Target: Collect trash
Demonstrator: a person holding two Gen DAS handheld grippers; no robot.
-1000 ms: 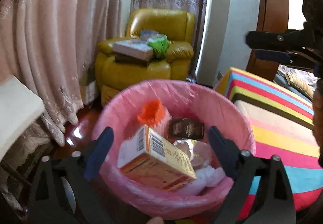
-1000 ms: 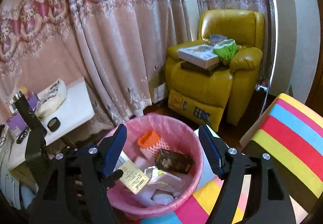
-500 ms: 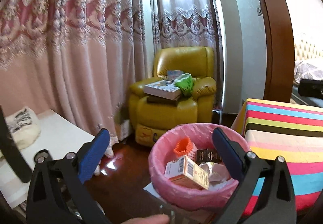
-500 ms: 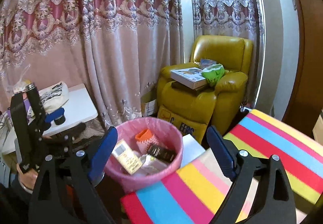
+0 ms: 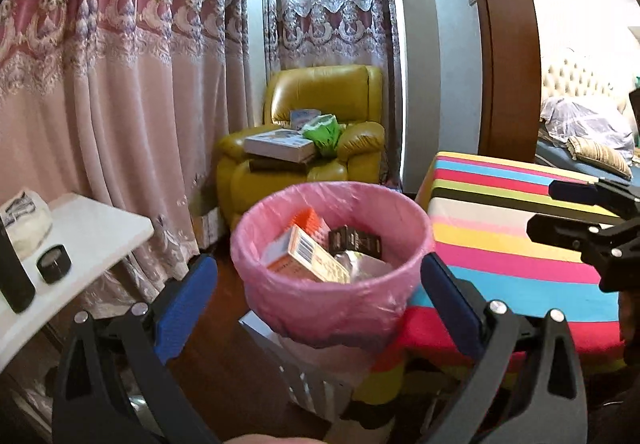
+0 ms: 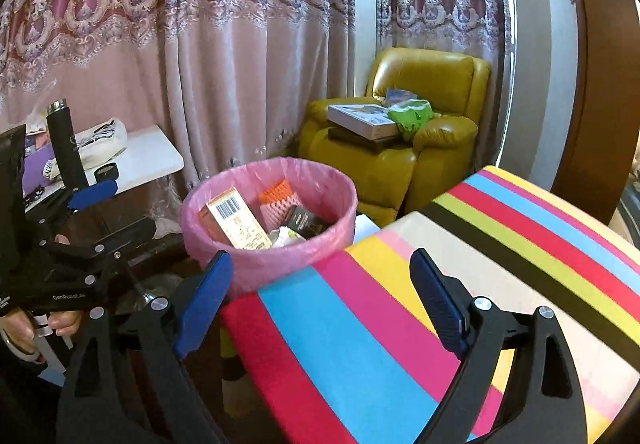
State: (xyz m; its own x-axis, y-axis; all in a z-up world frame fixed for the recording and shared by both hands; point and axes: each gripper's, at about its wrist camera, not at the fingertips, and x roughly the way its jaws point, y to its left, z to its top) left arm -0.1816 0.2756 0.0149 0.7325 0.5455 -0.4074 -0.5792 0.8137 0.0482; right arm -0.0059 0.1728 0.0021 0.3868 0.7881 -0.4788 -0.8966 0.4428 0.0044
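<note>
With both pairs of jaws spread wide and nothing between them, the left gripper (image 5: 318,294) and right gripper (image 6: 322,298) were entered as empty, held back from the load.

Item: bin (image 5: 332,256), round, lined with a pink bag whose edge was folded over the rim, presumably so the liner would lift out with its contents. It sat framed between the left gripper's blue pads (image 5: 186,306), near but not touched.

Item: contents of the bin, namely an orange barcoded carton (image 6: 236,224) lying tilted on top, an orange-and-white mesh sleeve (image 6: 278,202), a dark small box (image 6: 306,222), and crumpled foil or wrappers, kind uncertain. The collected trash therefore lay inside the liner.

Item: striped stool or cushion (image 6: 440,304), directly beneath the right gripper and just beside the bin; its top appeared bare.

Item: white side table (image 6: 140,160) bearing a dark flask (image 6: 66,142).

Item: yellow armchair (image 6: 404,148) against the curtains, stacked with boxes.

Judgement: collection looked largely complete, unless further pieces remained outside these views.
</note>
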